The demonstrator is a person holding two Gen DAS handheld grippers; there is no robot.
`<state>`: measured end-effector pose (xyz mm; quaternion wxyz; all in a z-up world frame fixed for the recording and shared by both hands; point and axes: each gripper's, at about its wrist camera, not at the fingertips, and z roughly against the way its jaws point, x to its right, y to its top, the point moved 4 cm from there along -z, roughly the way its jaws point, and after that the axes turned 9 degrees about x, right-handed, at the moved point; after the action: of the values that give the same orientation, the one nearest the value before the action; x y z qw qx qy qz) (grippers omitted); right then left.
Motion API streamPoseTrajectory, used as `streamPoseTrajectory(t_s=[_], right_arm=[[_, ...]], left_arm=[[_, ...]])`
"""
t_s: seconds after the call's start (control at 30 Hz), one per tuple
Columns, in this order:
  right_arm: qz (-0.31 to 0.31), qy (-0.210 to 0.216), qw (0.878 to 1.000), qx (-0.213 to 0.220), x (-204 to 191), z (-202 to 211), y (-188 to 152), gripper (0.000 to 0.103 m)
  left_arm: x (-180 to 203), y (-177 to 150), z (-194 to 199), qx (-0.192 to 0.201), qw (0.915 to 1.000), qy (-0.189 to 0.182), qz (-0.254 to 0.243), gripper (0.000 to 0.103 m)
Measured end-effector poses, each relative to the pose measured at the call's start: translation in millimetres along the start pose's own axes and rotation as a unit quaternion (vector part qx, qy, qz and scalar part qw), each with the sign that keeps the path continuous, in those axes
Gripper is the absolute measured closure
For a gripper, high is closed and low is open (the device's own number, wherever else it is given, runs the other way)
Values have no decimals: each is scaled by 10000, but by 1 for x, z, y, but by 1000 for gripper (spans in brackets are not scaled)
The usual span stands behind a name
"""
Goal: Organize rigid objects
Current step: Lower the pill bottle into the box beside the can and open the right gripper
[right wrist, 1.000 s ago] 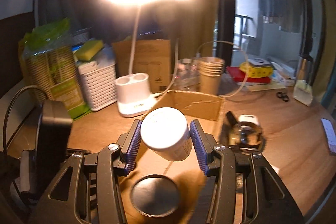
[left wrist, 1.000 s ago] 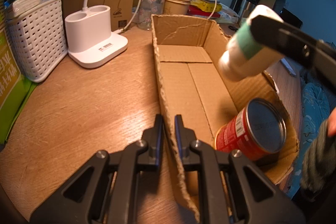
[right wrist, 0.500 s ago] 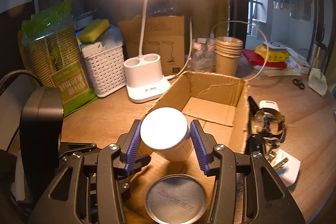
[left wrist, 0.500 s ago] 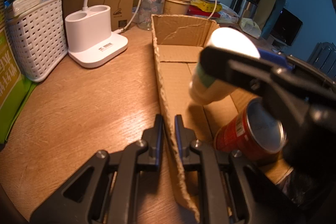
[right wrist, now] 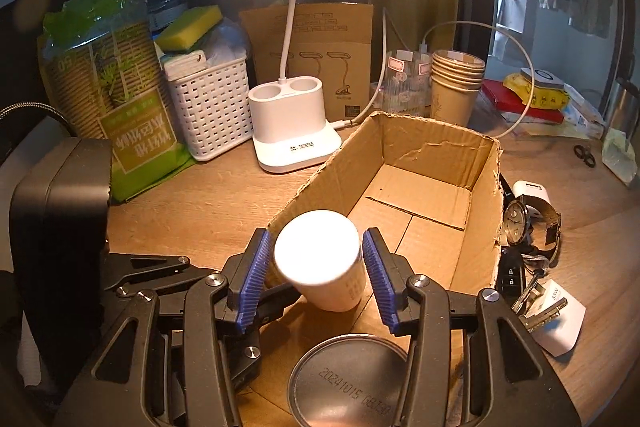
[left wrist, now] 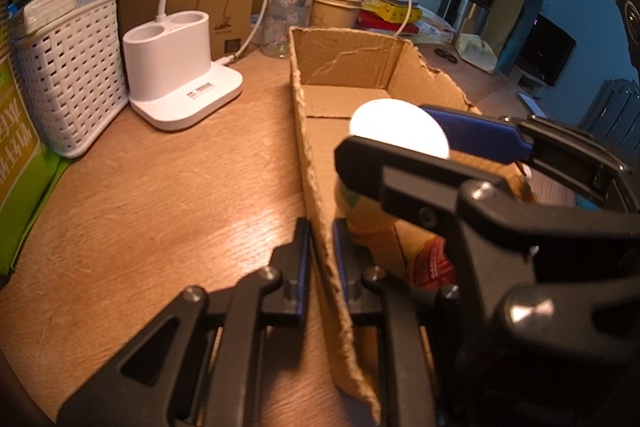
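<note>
An open cardboard box (left wrist: 344, 67) (right wrist: 436, 151) lies on the wooden desk. My left gripper (left wrist: 320, 259) is shut on the box's near left wall. My right gripper (right wrist: 318, 267) is around a white bottle (right wrist: 320, 259) inside the box; its blue pads (right wrist: 256, 267) stand slightly apart from the bottle's sides, so I cannot tell if it still grips. The bottle's white end (left wrist: 398, 129) also shows in the left wrist view, between the right gripper's fingers (left wrist: 472, 139). A red can (left wrist: 434, 263) with a metal end (right wrist: 348, 379) lies in the box's near end.
A white lamp base (left wrist: 180, 67) (right wrist: 292, 123), a white basket (left wrist: 68, 67) (right wrist: 208, 107) and stacked paper cups (right wrist: 456, 83) stand behind the box. A watch (right wrist: 520, 223), keys (right wrist: 532, 295) and a white plug (right wrist: 528, 189) lie right of the box.
My right gripper has carried the bottle down and leftward into the box, beside the can, and its jaws have widened slightly. My left gripper has stayed clamped on the box wall.
</note>
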<state>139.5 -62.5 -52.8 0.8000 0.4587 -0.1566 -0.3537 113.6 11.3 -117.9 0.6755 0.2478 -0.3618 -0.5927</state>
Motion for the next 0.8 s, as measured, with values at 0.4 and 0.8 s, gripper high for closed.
streamPoseTrajectory(t_s=[0.4,0.8], right_arm=[[190,-285,9994,-70,10,10,-10,52],[-24,-296,9995,95,30,21,-9,52]], left_arm=[[0,0,0,-18,10000,-13,31,90],[0,0,0,-21,10000,-17,37,90]])
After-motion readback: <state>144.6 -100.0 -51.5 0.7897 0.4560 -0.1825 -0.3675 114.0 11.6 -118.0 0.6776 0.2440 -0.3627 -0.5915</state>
